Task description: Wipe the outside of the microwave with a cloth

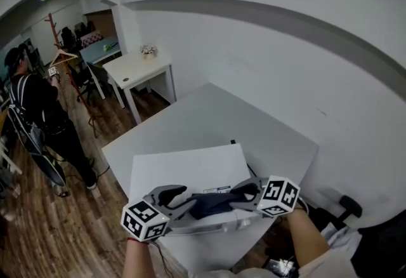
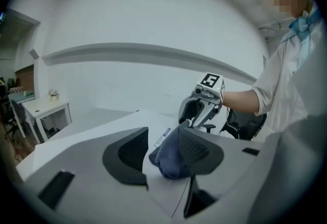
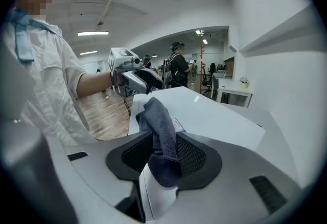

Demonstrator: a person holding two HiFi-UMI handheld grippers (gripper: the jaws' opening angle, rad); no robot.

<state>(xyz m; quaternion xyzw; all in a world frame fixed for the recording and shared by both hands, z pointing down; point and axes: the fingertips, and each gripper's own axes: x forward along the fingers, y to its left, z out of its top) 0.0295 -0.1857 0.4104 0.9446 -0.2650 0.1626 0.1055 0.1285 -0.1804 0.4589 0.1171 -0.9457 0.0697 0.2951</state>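
Observation:
The white microwave (image 1: 190, 169) stands on a white table (image 1: 209, 112), close in front of me. A dark blue cloth (image 1: 212, 202) stretches across its near top edge between my two grippers. My left gripper (image 1: 181, 199) is open: the cloth (image 2: 168, 159) rests against its right pad only, with a gap to the left pad. My right gripper (image 1: 240, 197) is shut on the other end of the cloth (image 3: 161, 136), which fills the space between its pads and hangs below them. Each gripper sees the other: the right gripper (image 2: 196, 115), the left gripper (image 3: 145, 82).
A white wall runs close behind the table. A small white side table (image 1: 136, 70) with a flower pot stands further back at left, by a red coat rack (image 1: 57, 35) and a person in black (image 1: 38, 105). A black office chair (image 1: 346, 207) is at my right.

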